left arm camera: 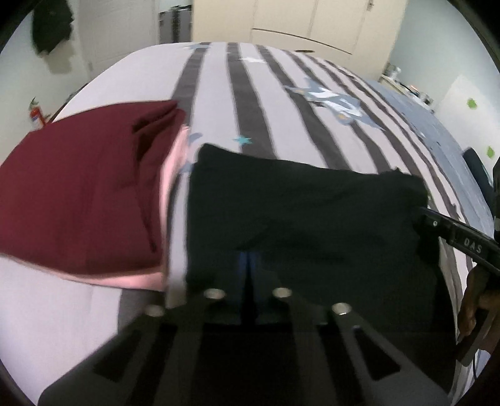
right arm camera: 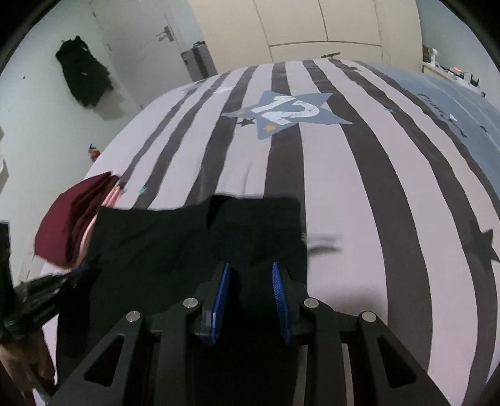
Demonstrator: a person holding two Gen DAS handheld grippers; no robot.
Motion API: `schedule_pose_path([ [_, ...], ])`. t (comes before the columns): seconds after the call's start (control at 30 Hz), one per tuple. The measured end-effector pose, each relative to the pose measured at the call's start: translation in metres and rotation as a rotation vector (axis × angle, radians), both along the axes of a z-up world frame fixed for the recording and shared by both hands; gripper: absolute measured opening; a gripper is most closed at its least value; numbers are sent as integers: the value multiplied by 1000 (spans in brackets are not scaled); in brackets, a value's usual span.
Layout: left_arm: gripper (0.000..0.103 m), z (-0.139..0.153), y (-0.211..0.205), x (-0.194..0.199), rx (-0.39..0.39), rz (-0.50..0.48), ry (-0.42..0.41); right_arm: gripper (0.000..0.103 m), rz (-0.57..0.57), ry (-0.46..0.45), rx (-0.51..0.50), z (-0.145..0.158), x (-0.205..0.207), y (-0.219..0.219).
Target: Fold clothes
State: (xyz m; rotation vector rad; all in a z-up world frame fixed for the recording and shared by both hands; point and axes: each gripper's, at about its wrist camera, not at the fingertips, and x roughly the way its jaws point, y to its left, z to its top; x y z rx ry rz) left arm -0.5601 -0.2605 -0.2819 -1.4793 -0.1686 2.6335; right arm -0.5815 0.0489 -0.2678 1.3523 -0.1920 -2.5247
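Observation:
A folded black garment (left arm camera: 312,203) (right arm camera: 156,237) lies on the striped bed cover (left arm camera: 218,93) (right arm camera: 359,203). My left gripper (left arm camera: 250,256) (right arm camera: 78,271) is at its left edge, blue pads together, shut on the black cloth. My right gripper (right arm camera: 251,268) (left arm camera: 420,215) is at the garment's right end. Its blue pads stand apart with black cloth between them, and I cannot see them pressing it. To the left, touching the black garment's corner, sits a folded maroon garment (left arm camera: 78,193) (right arm camera: 62,225) stacked on a pink one (left arm camera: 131,281).
Dark clothes (left arm camera: 51,25) (right arm camera: 84,75) hang on the left wall, and a red fire extinguisher (left arm camera: 36,115) stands below them. Wardrobe doors (left arm camera: 312,25) and a grey suitcase (right arm camera: 198,62) are behind the bed. The person's hands (left arm camera: 472,312) (right arm camera: 34,359) hold the gripper handles.

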Motion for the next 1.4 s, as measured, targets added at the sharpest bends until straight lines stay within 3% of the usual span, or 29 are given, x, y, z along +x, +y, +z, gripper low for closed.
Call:
schedule_pose_path([
  [0.13,2,-2,3,1,-29,-21,6,25,25,-5,44,-15,-18,-11],
  [0.23,2,2,-1,4,3,-1,15,25,44,21,73,-14,-21,-18],
  [0.4,2,26,-9,22,31,34,97,25,16,65,58,9,-9,-6],
  [0.5,2,35,0,30,6,-33,135,26,4,100,58,23,7,3],
  [0.6,2,28,11,26,-35,-94,112,27,68,124,36,30,17,-9],
  [0.73,2,11,7,11,-27,-46,50,27,166,123,47,22,11,-47],
  [0.87,2,8,17,15,-56,-54,56,27,151,66,65,-4,-14,-64],
  [0.93,2,10,15,14,-30,-40,52,25,133,44,76,-17,-25,-64],
  [1.07,2,26,9,27,26,5,70,23,116,68,70,-9,-26,-54],
  [1.27,2,58,20,59,65,-10,121,24,112,123,59,25,17,-23],
  [1.4,2,41,42,69,48,-15,60,24,126,82,61,23,70,-12],
])
